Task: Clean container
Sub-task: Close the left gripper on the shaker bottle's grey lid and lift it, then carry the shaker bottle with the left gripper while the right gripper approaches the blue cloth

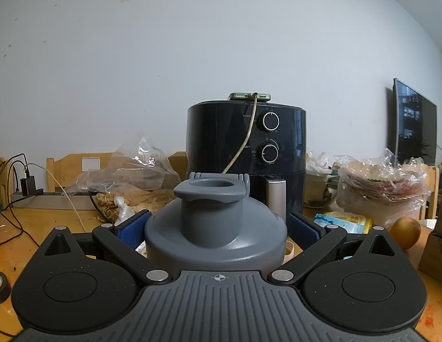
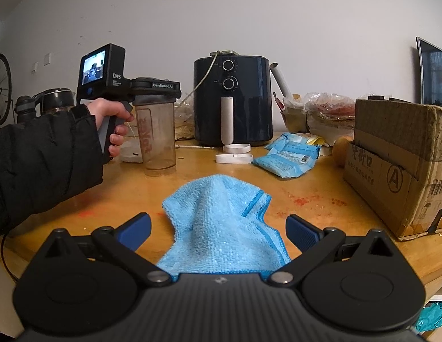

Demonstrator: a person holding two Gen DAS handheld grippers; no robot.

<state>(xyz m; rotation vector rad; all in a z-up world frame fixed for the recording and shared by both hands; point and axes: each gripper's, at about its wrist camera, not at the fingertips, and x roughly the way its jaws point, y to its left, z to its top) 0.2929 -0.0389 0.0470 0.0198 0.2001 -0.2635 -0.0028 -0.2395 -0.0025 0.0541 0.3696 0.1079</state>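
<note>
wooden table [image 2: 277, 182], air fryer [image 2: 232, 102] at the far side | left gripper [image 1: 218, 225] clamped on the shaker bottle [image 2: 156, 134] | right gripper [image 2: 218, 228] spread wide around the blue cloth [image 2: 221, 222]

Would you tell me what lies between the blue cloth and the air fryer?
In the right wrist view, bare wooden table then two white bands before the air fryer; cloth.

Left tool [image 1: 218, 225] around grey shaker lid [image 1: 215, 228], before black air fryer [image 1: 246, 148].
</note>
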